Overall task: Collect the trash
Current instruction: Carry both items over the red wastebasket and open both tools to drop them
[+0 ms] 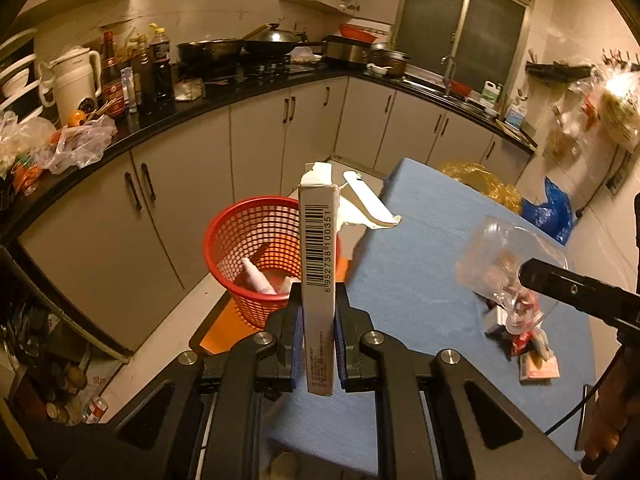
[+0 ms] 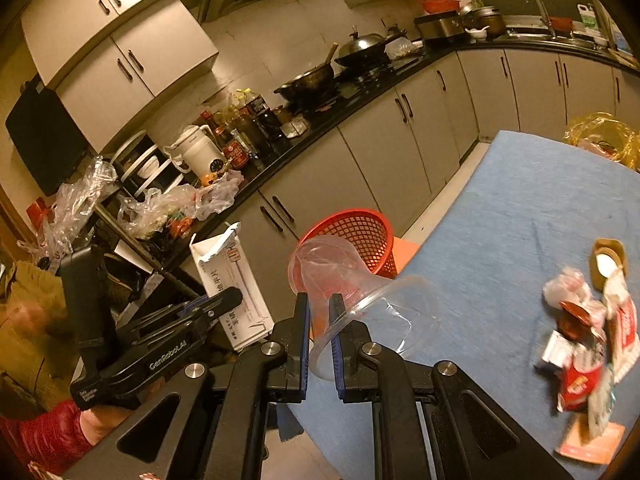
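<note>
- The left gripper (image 1: 318, 330) is clamped on a slim white carton (image 1: 317, 264) with a barcode on its edge; the carton's long axis runs straight out along the fingers, its torn flap end pointing ahead and up.
- The right gripper (image 2: 320, 322) pinches the rim wall of a clear plastic cup (image 2: 360, 300); the cup lies tilted, its narrow base aimed forward.
- The red basket (image 1: 264, 256) is the landmark; it sits on an orange stool (image 1: 218, 330) just beside the near left corner of the table, ahead of and below both loads; a white bottle (image 1: 258, 278) already lies inside it.
- Judging by the left wrist view, the carton hangs just short of the basket's near rim, so the left hand seems the nearer; the cup's base points at the rim in the right wrist view, from farther to the right.
- My guess is the coming move is a short carry forward until each piece is over the opening, then a release; the long carton could catch the rim if dropped flat.
- Right of the basket, the blue-covered table (image 1: 432, 248) carries a heap of wrappers (image 2: 588, 344) not yet collected.
- Beyond the basket run grey cabinets (image 1: 256, 140) under a black counter (image 1: 224, 94) crowded with woks, bottles and bags; the light is dim and yellow.
</note>
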Action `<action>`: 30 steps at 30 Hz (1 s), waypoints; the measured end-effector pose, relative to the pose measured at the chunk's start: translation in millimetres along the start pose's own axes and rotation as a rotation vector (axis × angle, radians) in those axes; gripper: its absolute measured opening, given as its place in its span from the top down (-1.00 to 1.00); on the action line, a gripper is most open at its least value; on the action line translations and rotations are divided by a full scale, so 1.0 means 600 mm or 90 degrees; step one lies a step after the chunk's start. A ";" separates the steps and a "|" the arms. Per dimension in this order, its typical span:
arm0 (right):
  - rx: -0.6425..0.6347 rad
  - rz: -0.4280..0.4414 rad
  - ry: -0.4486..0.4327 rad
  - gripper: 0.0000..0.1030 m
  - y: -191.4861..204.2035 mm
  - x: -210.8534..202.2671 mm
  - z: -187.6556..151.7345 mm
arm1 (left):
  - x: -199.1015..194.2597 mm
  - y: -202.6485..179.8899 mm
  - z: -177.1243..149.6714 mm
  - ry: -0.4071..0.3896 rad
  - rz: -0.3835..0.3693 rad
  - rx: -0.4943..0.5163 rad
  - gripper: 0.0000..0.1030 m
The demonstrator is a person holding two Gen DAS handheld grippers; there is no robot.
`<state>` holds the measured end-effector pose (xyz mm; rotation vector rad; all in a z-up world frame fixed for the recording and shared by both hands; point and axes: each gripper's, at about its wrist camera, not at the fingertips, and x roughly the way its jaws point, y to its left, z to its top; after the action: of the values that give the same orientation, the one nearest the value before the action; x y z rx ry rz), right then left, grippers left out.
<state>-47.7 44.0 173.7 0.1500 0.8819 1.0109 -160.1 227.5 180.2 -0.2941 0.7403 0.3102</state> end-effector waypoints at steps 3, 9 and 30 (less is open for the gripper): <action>0.012 0.000 0.012 0.80 0.000 0.037 0.023 | 0.015 0.024 0.013 0.005 0.001 -0.010 0.76; 0.021 -0.016 0.035 0.80 0.003 0.112 0.070 | 0.060 0.065 0.042 0.021 -0.003 -0.010 0.76; 0.090 -0.078 0.125 0.73 -0.031 0.348 0.139 | 0.248 0.140 0.097 0.097 -0.035 0.000 0.76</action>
<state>71.1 221.2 100.0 0.1163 1.1293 0.8583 -52.3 351.2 104.5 -0.3403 0.8805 0.2372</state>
